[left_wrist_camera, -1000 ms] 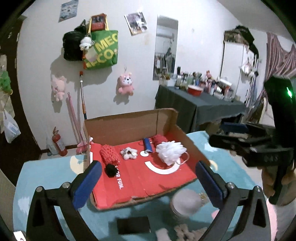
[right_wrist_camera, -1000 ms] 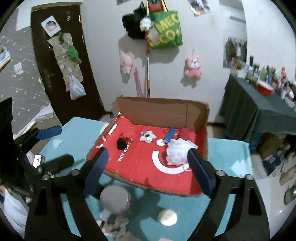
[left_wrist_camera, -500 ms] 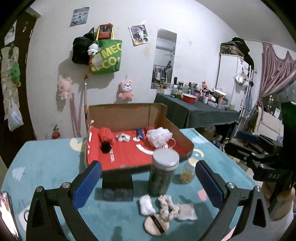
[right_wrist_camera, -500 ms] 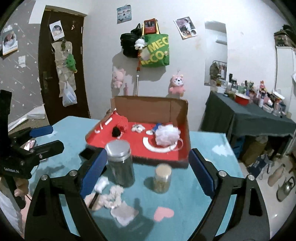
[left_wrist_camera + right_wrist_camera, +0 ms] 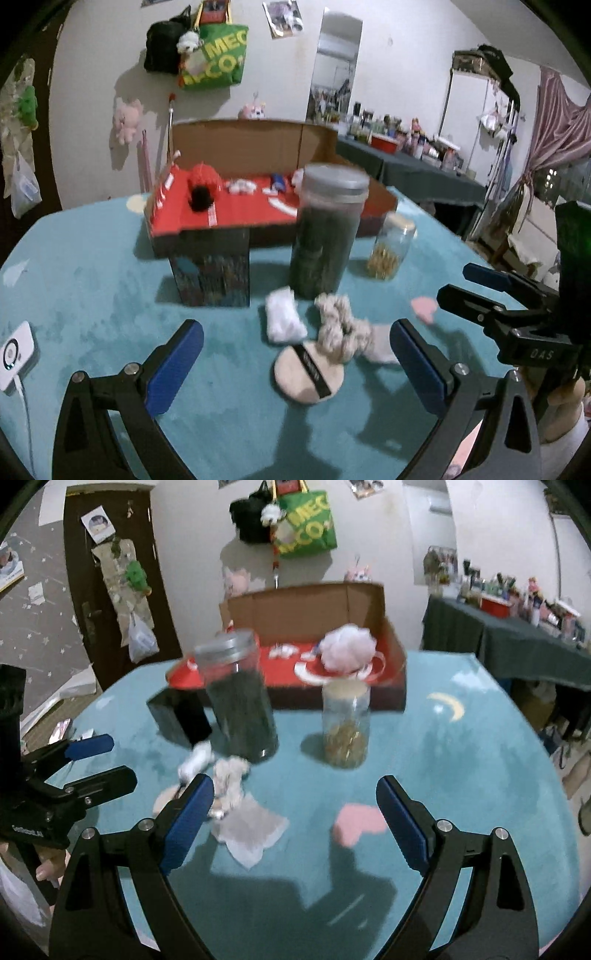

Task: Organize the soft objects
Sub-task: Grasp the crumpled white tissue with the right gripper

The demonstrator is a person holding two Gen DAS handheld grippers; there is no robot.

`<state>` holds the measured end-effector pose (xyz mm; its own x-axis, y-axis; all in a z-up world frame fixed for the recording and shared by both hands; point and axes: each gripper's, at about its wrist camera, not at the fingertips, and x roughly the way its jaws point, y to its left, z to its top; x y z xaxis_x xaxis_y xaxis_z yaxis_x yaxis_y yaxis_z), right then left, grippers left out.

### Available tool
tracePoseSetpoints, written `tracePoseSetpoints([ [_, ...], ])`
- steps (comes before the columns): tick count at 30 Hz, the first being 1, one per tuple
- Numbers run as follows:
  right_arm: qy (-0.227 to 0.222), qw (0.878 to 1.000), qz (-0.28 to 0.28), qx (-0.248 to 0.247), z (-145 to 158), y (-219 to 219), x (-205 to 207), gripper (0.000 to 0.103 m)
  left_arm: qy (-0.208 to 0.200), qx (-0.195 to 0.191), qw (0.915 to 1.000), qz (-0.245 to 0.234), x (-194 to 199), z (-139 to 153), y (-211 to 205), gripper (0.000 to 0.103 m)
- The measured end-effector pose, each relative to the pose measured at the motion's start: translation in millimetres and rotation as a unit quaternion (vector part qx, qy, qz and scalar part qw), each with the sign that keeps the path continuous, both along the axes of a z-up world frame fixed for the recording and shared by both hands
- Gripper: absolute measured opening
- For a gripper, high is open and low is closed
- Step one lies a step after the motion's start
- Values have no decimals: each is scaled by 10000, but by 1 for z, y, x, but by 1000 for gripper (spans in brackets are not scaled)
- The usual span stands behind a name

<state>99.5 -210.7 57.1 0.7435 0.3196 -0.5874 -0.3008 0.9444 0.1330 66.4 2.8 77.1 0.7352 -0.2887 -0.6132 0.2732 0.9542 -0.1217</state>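
Observation:
On the teal table lie a white soft pad [image 5: 284, 320], a beige scrunchie [image 5: 338, 328], a round powder puff [image 5: 308, 373] and a grey cloth [image 5: 249, 829]. My left gripper [image 5: 295, 365] hovers low over them, open, nothing between its fingers. My right gripper [image 5: 295, 821] is open too, just right of the cloth, and shows in the left wrist view [image 5: 476, 286]. Behind stands a cardboard box [image 5: 236, 147] with a red floor, holding a white bath pouf [image 5: 347, 648], a red mesh sponge [image 5: 205, 177] and a black pompom [image 5: 201, 195].
A tall dark jar with a grey lid [image 5: 327, 232], a small glass jar [image 5: 345, 727] and a dark box [image 5: 212, 273] stand between the soft things and the cardboard box. A white device [image 5: 14, 352] lies at the left edge. A person's hand [image 5: 51, 864] holds the left gripper.
Both grippers have pulled back from over the box and dropped low toward the table. The jars and loose soft items now fill the near view. Both stayed open.

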Motion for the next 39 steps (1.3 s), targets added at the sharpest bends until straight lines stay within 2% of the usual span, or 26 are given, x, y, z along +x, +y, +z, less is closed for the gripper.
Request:
tracePoseSetpoints([
  [5, 187, 9996, 198, -95, -16, 6, 0, 90, 268, 5, 9996, -101, 1, -16, 0, 103],
  [10, 550, 9972, 497, 50, -28, 8, 7, 90, 598, -3, 9979, -263, 6, -30, 0, 103],
  [17, 762, 9936, 832, 42, -34, 17, 16, 90, 838, 327, 9949, -452, 14, -40, -5, 103],
  [18, 753, 9933, 879, -16, -35, 19, 17, 88, 848, 378, 9946, -464, 15, -40, -6, 103],
  [20, 762, 9923, 967, -119, -36, 25, 18, 78, 883, 518, 9934, -522, 17, -42, -9, 100],
  [22, 889, 9899, 1096, -108, -42, 30, 21, 56, 930, 609, 9921, -573, 19, -46, -12, 89],
  [23, 935, 9890, 1142, -82, -44, 32, 21, 50, 964, 639, 9914, -607, 21, -48, -14, 85],
  [25, 789, 9903, 1126, -202, -46, 34, 19, 27, 856, 763, 9916, -593, 21, -50, -16, 72],
  [26, 779, 9895, 1214, -118, -45, 33, 17, 20, 835, 730, 9917, -650, 20, -49, -16, 66],
  [27, 790, 9885, 1286, 49, -44, 32, 15, 15, 823, 630, 9919, -739, 18, -47, -16, 51],
  [30, 510, 9911, 1224, -49, -37, 32, 6, 14, 843, 402, 9927, -768, 18, -41, -12, 43],
  [33, 473, 9908, 1257, 144, -32, 29, 3, 13, 871, 197, 9931, -756, 20, -36, -8, 35],
  [39, 440, 9915, 1197, 251, -28, 25, 3, 13, 814, 233, 9934, -776, 19, -32, -9, 28],
])
